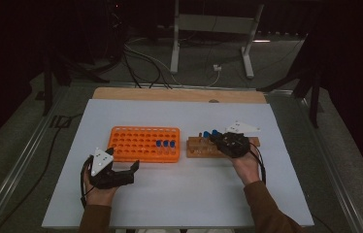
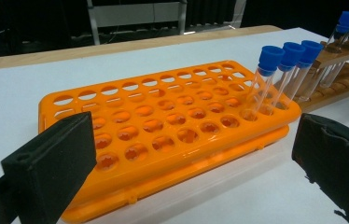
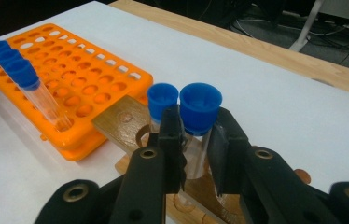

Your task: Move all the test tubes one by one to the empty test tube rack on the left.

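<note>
- While the left hand-held gripper rests open before the orange rack,
- the right hand-held gripper clamps a blue-capped tube in the wooden rack.

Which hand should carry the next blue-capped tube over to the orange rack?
Right. The right gripper is already shut on a blue-capped tube standing in the wooden rack, so it likely only needs to lift. The left gripper rests open in front of the orange rack, holding nothing.

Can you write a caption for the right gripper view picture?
Right gripper clamps a blue-capped tube in the wooden rack, beside the orange rack.
</note>
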